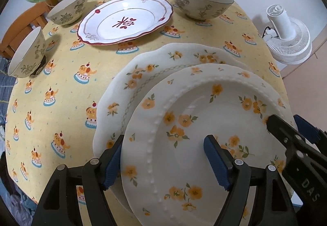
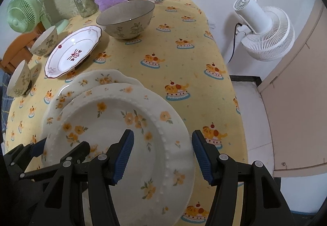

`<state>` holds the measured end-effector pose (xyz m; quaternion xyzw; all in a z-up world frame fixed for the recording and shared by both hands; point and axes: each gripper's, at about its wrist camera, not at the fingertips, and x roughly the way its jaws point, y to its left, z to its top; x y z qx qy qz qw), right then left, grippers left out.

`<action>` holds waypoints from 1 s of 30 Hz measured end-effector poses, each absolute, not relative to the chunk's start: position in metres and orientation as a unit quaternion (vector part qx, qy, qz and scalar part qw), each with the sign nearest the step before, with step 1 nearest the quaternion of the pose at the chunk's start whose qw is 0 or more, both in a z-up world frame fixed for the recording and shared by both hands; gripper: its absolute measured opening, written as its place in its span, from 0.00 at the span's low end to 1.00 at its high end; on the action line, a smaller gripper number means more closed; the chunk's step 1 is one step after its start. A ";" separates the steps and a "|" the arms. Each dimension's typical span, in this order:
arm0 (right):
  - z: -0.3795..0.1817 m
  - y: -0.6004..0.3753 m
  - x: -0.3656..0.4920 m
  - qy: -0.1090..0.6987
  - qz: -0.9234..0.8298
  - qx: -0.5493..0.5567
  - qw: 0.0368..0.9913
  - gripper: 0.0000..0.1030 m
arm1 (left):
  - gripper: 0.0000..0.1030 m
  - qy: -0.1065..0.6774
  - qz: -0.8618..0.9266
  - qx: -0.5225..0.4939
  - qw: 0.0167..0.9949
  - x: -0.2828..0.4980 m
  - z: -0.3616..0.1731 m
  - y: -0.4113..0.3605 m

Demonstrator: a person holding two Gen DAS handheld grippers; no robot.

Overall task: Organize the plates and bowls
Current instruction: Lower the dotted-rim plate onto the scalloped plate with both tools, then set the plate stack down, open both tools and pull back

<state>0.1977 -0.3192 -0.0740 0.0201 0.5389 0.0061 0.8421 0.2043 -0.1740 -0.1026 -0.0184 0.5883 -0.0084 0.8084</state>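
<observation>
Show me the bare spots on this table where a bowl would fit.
Free cloth lies right of the stacked flowered plates, running up to the large grey bowl and the table's right edge. A smaller patch sits between that stack's left side and the nearest small bowl. The far left is crowded: red-rimmed plate and the other small bowl.

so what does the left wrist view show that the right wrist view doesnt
Only the left wrist view shows the right gripper reaching over the beaded plate's right rim. Only the right wrist view shows the tan door and white floor beyond the table edge. Both show the beaded plate on the scalloped plate, the red-trimmed plate, three bowls and both fans.
</observation>
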 end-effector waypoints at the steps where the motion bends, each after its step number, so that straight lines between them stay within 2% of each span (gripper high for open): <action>1: -0.073 -0.320 0.197 0.539 0.009 0.021 0.842 0.60 | 0.77 0.590 -0.004 -0.018 0.808 0.204 -0.102 -0.174; 3: -0.072 -0.323 0.194 0.542 0.008 0.019 0.840 0.60 | 0.76 0.590 0.005 -0.018 0.807 0.204 -0.102 -0.174; 8: -0.081 -0.327 0.192 0.572 0.025 0.029 0.820 0.41 | 0.76 0.589 0.029 -0.019 0.808 0.201 -0.101 -0.173; 11: -0.082 -0.326 0.192 0.576 0.030 0.031 0.816 0.37 | 0.73 0.588 0.051 0.028 0.807 0.199 -0.101 -0.182; 30: -0.077 -0.308 0.215 0.565 0.046 -0.005 0.824 0.36 | 0.74 0.562 0.066 0.005 0.824 0.194 -0.085 -0.166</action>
